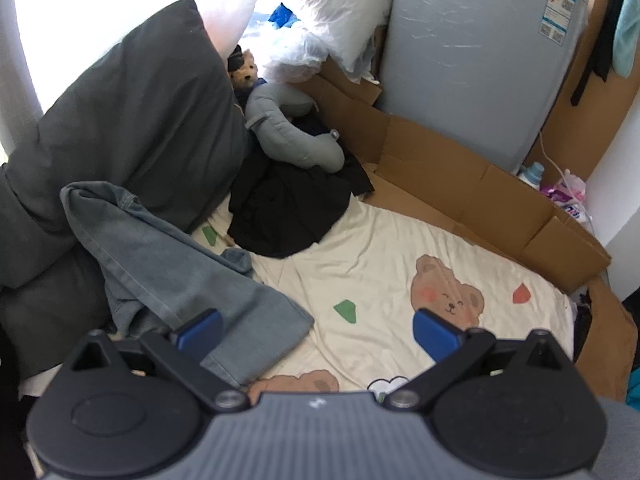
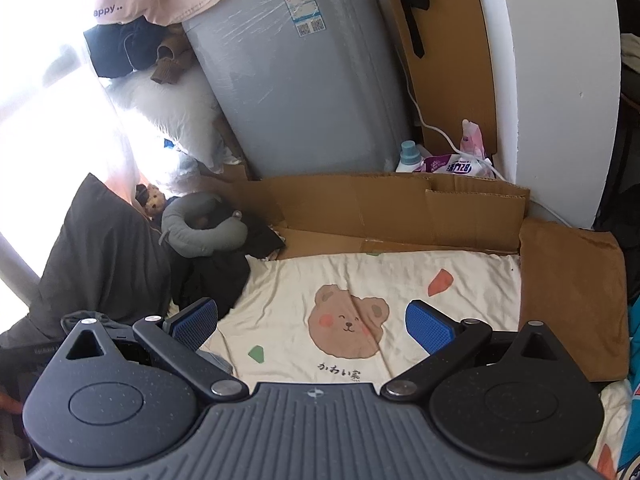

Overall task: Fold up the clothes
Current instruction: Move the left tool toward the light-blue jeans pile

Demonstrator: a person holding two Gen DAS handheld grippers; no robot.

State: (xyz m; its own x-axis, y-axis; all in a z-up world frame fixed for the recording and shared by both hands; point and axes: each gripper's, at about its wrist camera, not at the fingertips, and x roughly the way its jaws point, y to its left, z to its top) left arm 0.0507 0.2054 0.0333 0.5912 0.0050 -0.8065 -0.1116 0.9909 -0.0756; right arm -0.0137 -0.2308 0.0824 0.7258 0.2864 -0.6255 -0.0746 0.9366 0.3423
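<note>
I see faded blue-grey jeans [image 1: 168,264], a black garment heap [image 1: 292,208], a dark grey pillow [image 1: 136,120], and a cream bedsheet [image 2: 400,280] printed with brown bears, green and orange blobs. My gripper pads [image 2: 430,326] are blue; the neck pillow [image 2: 200,236] is grey, the cardboard [image 2: 380,208] brown.

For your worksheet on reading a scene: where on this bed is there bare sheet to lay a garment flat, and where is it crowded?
Free: the cream bear-print sheet between the jeans, the black clothes pile and the cardboard border. Crowded: the far left corner, with the dark pillow, neck pillow and plush bear.
</note>
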